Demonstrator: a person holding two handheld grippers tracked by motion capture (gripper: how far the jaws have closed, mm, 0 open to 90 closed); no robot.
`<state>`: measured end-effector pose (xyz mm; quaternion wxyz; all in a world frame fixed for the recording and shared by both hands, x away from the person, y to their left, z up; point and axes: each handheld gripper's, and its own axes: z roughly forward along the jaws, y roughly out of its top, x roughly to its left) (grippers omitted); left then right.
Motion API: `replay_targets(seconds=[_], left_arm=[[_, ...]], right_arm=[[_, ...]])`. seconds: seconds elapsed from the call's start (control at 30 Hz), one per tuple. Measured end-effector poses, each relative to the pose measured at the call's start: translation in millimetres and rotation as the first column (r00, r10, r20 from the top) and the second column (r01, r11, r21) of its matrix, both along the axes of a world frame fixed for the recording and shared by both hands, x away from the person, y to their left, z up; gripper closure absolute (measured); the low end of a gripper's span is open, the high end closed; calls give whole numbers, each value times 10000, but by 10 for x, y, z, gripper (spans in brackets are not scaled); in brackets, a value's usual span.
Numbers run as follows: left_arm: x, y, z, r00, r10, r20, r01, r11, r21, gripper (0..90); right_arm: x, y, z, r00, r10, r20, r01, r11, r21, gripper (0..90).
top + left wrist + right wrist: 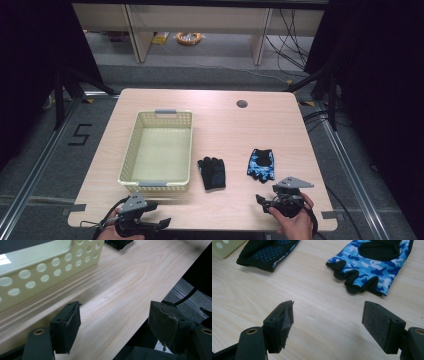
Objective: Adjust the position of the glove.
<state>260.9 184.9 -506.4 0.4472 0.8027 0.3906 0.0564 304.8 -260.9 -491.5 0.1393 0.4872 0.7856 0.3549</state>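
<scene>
Left gripper [159, 221] sits at the near edge of the bench [220, 125], just in front of the basket's near wall; jaws stand apart with nothing between them. In the left gripper view the bench edge runs close beside the right-hand jaw, with floor beyond it. Right gripper [265, 201] rests near the front right corner, jaws likewise apart and empty, bare wood between them. The blue camouflage glove [261, 164] lies flat just beyond the right gripper, fingers toward it, not touched. The black glove [212, 172] lies left of it, close to the basket [131, 150] but apart from it. Open bench separates the two gloves and extends to the far edge, where a round cable hole [242, 104] sits. The basket's perforated wall bounds the left side
</scene>
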Motion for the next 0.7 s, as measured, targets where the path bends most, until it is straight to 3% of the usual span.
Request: replay_targets(seconds=[0.07, 0.13, 0.37, 0.47, 0.5, 0.53, 0.6, 0.67, 0.7], left_arm=[[-3, 6, 11, 10000, 26, -11, -25, 9998, 199, 255], [0, -1, 1, 10000, -1, 18, 1, 10000, 11, 255], [-3, 2, 9, 10000, -29, -15, 29, 9999, 112, 252], [-2, 2, 9, 10000, -12, 11, 12, 9999, 137, 243], [-1, 2, 8, 10000, -3, 37, 3, 9999, 152, 238], [-1, 4, 8, 10000, 21, 67, -22, 9999, 158, 233], [4, 8, 11, 10000, -17, 18, 17, 9999, 116, 223], [6, 9, 10, 10000, -3, 28, 3, 9999, 129, 209], [6, 9, 10, 10000, -3, 28, 3, 9999, 129, 204]], right_arm=[[2, -5, 2, 10000, -33, -25, 32, 10000, -72, 261], [2, 2, 9, 10000, -56, 5, 56, 10000, 33, 262], [6, 19, 25, 9999, -7, 167, 8, 10000, -52, 278], [25, 44, 34, 9992, 146, 375, -148, 9999, 40, 288], [40, 44, 31, 9970, 407, 659, -414, 9991, 90, 292], [27, 64, 46, 9983, 185, 552, -185, 9998, -3, 292], [34, 92, 54, 9988, 254, 416, -256, 9997, 41, 292], [39, 125, 53, 9986, 221, 478, -233, 9994, 237, 292], [58, 113, 58, 9971, 427, 632, -434, 9990, 89, 291]])
